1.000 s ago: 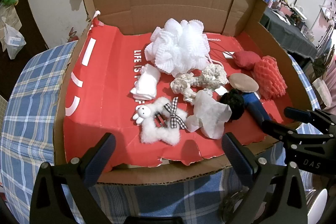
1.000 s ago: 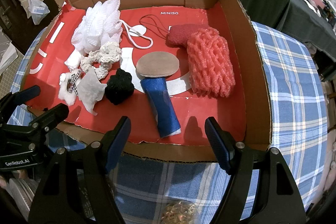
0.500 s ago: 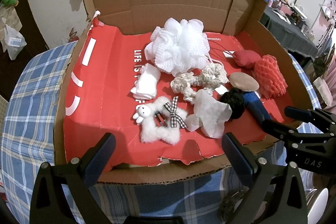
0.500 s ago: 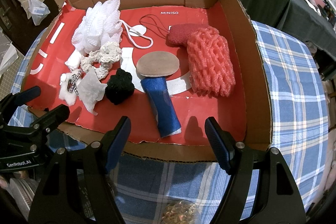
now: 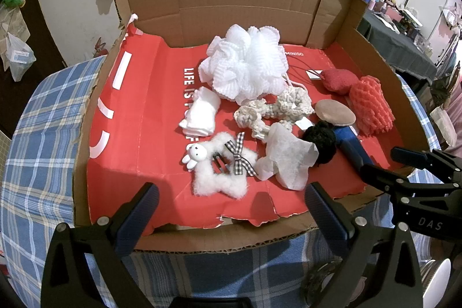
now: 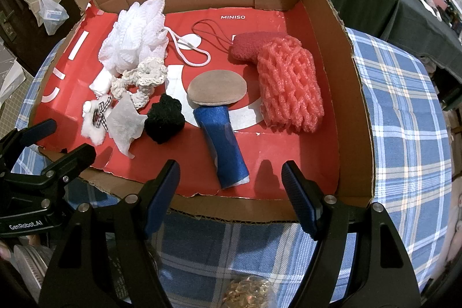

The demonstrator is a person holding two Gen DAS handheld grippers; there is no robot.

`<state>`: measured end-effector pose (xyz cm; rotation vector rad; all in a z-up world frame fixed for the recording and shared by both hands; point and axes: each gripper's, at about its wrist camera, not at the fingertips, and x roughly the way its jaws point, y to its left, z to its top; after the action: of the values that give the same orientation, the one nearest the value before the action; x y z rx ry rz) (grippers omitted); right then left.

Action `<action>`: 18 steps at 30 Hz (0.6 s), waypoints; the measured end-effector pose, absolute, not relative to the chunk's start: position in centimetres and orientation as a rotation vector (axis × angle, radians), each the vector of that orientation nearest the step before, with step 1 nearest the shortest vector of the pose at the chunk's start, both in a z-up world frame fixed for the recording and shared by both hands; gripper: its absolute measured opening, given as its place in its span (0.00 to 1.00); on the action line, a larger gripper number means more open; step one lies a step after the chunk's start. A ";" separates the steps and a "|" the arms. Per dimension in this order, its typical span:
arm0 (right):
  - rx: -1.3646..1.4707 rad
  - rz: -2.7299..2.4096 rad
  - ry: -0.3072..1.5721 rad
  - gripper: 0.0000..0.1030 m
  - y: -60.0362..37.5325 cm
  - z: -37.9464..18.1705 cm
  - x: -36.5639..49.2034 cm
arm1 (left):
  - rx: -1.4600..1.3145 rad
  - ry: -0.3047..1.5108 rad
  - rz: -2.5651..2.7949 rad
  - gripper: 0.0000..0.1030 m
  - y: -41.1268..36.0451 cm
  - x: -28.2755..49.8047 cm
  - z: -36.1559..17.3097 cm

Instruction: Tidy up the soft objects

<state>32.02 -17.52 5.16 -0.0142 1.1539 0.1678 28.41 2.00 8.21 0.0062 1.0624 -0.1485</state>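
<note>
Two claws: left claw (image 5: 228, 207) and right claw (image 6: 231, 186) both gape wide and empty over the box's near edge.
Tabletop (image 6: 404, 106): blue plaid cloth.
Cardboard box (image 5: 231, 5): red-lined, on the tabletop.
Bath pouf (image 5: 245, 68): white, mid-box.
Foam net (image 6: 288, 88): coral, right side.
Blue roll (image 6: 225, 146): under a tan pad (image 6: 216, 87).
Bunny plush (image 5: 219, 166): front, beside black pompom (image 6: 164, 119).

A shallow cardboard box (image 5: 202, 10) lined with red paper sits on a blue plaid table (image 5: 37, 134). Near the box's middle lies a white mesh bath pouf (image 5: 245, 65); in front of it are a folded white cloth (image 5: 200, 114), a cream crocheted piece (image 5: 277, 111) and a fluffy white bunny star (image 5: 219, 166). Right of the pouf rests a coral foam net (image 5: 371, 106). The left claw (image 5: 231, 204) hangs open, empty, over the box's near edge.
</note>
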 end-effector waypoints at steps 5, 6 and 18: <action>-0.014 0.168 1.155 0.70 -17.5 5.2 32.0 | 0.006 1.062 -0.149 1.00 2.0 28.4 8.2; -0.014 0.168 1.155 0.70 -17.5 5.2 32.1 | 0.005 1.062 -0.150 1.00 2.0 28.4 8.2; -0.038 0.159 1.081 0.70 -17.5 6.3 31.1 | -0.027 0.979 -0.132 1.00 2.9 26.6 10.5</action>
<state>31.13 -17.52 6.29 -0.0383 1.0809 0.1586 26.58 2.86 10.51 -0.0266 0.9795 -0.1320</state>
